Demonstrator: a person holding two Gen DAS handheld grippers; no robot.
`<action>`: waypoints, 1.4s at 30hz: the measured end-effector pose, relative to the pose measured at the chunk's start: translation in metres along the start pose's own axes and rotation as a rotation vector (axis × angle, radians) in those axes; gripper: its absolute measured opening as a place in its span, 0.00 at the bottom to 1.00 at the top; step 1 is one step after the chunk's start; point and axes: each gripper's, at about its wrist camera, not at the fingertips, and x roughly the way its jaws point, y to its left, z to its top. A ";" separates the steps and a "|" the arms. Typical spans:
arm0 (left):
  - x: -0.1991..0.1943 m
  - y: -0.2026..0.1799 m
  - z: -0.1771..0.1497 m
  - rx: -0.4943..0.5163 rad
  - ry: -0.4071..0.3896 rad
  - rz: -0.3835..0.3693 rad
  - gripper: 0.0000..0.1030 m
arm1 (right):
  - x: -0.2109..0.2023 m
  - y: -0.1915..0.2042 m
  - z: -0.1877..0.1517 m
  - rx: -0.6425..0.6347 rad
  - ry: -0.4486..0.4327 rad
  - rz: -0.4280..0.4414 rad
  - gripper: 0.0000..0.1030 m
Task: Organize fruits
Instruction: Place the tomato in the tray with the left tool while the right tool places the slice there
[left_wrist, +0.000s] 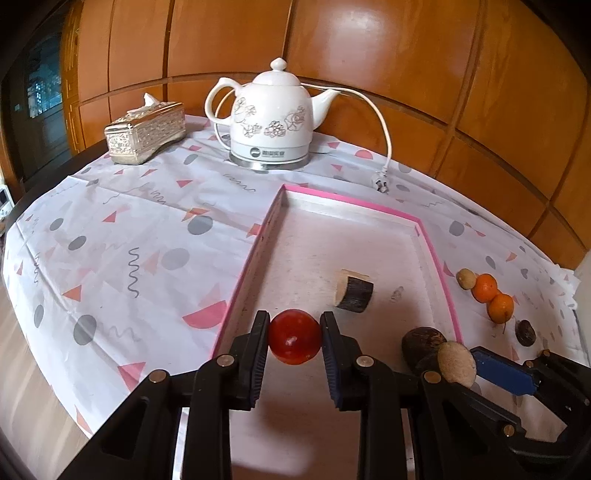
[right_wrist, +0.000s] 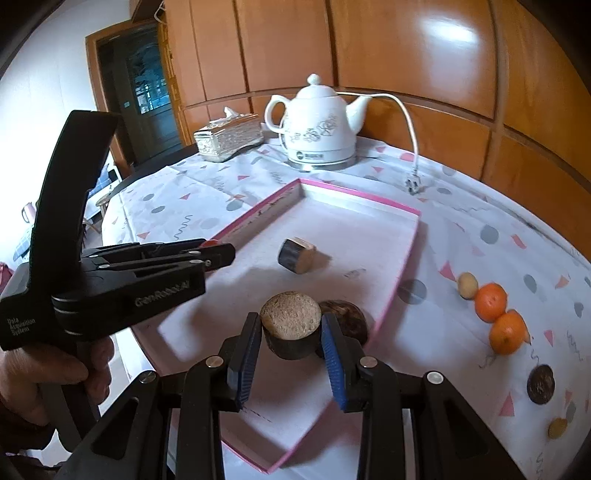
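Observation:
My left gripper (left_wrist: 294, 334) is shut on a red round fruit (left_wrist: 294, 336), held over the near left part of the pink-rimmed tray (left_wrist: 439, 258). My right gripper (right_wrist: 289, 334) is shut on a dark cut piece with a pale top (right_wrist: 290, 328), above the tray (right_wrist: 410, 243) next to a dark round fruit (right_wrist: 349, 319). Another cut dark piece (left_wrist: 354, 290) lies in the tray's middle. On the cloth to the right lie two oranges (right_wrist: 498, 314), a small tan fruit (right_wrist: 467, 285) and a dark round fruit (right_wrist: 540, 384).
A white electric kettle (left_wrist: 271, 118) with a loose cord and plug (left_wrist: 380, 182) stands behind the tray. A silver tissue box (left_wrist: 146, 134) is at the back left. A small yellowish fruit (right_wrist: 557, 427) lies near the table's right edge.

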 end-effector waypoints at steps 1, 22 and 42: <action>0.001 0.001 0.000 -0.002 0.003 0.004 0.27 | 0.001 0.001 0.001 -0.005 -0.001 -0.001 0.32; -0.009 0.000 -0.005 -0.024 -0.018 0.035 0.53 | 0.010 -0.006 -0.001 0.104 0.005 0.000 0.33; -0.021 -0.039 -0.008 0.074 -0.031 -0.015 0.53 | -0.023 -0.049 -0.017 0.233 -0.054 -0.096 0.33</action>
